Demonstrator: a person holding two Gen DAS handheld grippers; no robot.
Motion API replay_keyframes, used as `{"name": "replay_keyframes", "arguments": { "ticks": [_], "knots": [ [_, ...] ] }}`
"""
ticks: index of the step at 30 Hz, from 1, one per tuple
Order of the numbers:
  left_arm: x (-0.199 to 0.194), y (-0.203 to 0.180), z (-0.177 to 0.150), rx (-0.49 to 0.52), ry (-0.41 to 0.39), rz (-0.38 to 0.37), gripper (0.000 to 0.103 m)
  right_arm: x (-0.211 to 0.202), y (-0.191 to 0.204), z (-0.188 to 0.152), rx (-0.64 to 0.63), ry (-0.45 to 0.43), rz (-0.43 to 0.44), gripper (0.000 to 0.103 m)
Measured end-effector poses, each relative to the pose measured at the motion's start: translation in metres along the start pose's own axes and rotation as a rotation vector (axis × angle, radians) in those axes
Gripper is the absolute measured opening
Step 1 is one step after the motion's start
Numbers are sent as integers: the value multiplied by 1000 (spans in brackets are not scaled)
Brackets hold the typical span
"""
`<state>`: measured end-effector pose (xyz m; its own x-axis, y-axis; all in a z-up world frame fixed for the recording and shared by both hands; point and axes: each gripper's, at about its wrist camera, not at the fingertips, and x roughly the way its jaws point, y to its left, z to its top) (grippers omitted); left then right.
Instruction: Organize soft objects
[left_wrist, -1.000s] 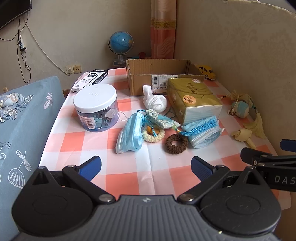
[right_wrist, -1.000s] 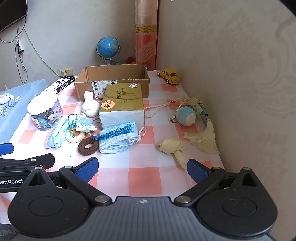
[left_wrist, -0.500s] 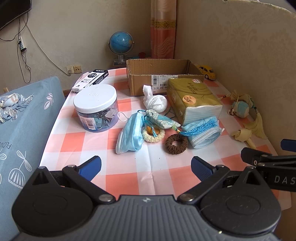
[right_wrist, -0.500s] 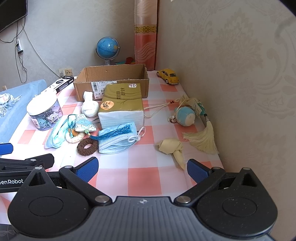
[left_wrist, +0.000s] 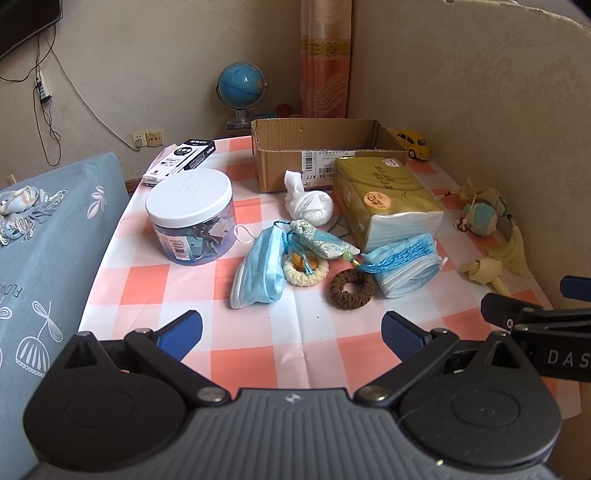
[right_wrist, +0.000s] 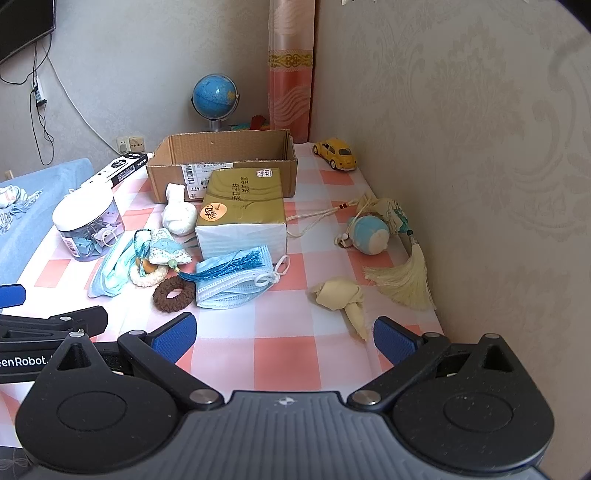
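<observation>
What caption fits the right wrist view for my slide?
Open right gripper hovers over a checked tablecloth before blue face masks, a gold tissue pack and a cardboard box.

Your left tongs (left_wrist: 291, 332) are spread wide, both blue pads level and holding nothing. Your right tongs (right_wrist: 284, 334) are likewise wide apart and unloaded. The two sit side by side at the same height, each visible at the edge of the other's view.

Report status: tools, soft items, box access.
Left tool and right tool open, empty, at the near table edge. Masks, scrunchies, sachets all on the table. Cardboard box looks empty; tissue pack sits against its front.
</observation>
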<state>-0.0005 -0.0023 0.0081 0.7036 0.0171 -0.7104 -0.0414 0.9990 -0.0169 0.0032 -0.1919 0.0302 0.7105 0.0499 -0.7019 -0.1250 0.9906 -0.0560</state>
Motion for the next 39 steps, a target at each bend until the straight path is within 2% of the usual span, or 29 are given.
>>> {"name": "replay_keyframes", "arguments": {
  "ticks": [12, 21, 25, 34, 39],
  "knots": [
    [7, -3, 3, 17, -3, -16, 102, 4, -1, 2, -19, -11, 1, 103],
    [19, -2, 5, 51, -18, -97, 102, 9, -11, 3, -18, -64, 49, 103],
    [28, -4, 4, 83, -21, -113, 102, 18, -21, 3, -22, -69, 36, 103],
    [58, -10, -5, 139, 29, -195, 102, 62, -44, -17, -58, 3, -14, 103],
    [72, -19, -10, 175, 59, -229, 102, 79, -51, -32, -96, 48, -1, 103]
  ]
}}
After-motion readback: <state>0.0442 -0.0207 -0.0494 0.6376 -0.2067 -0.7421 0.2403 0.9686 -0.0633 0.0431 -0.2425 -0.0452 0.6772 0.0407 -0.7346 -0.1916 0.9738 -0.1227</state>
